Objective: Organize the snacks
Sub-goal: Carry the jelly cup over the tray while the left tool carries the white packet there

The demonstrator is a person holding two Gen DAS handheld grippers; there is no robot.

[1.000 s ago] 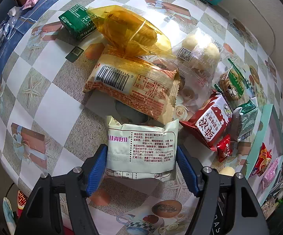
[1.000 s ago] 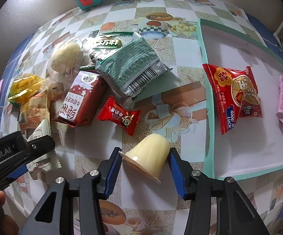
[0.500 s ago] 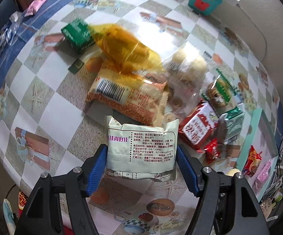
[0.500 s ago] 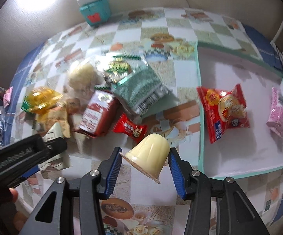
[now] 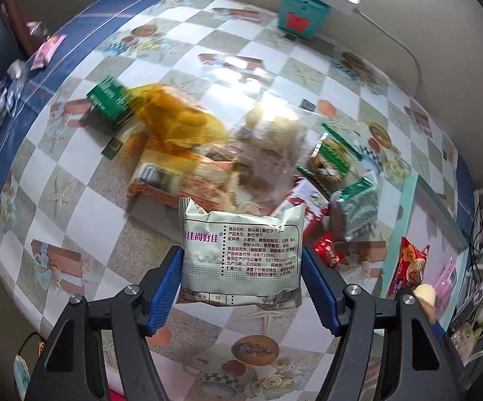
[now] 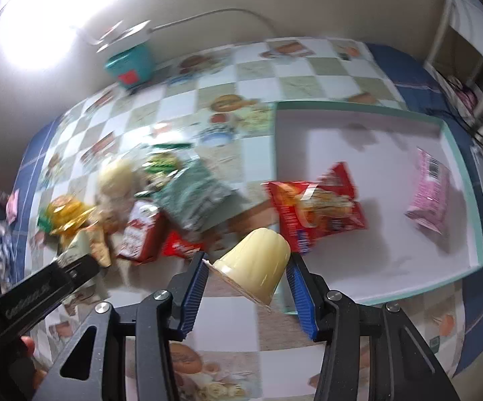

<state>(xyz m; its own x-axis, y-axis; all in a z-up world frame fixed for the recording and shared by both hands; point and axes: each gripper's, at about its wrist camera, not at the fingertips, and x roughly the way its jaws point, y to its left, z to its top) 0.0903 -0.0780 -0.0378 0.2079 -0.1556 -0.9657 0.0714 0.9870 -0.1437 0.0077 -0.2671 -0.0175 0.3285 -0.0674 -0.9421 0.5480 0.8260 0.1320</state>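
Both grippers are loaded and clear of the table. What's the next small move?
Probably carry the right gripper, shut on the yellow jelly cup, over the teal-rimmed tray: it already holds a red packet and a pink packet, with bare floor between.

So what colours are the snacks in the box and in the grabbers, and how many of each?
Red bag: 1, in the box.
Pink packet: 1, in the box.
Yellow cup: 1, in the right gripper.
White packet: 1, in the left gripper.
Total: 4.
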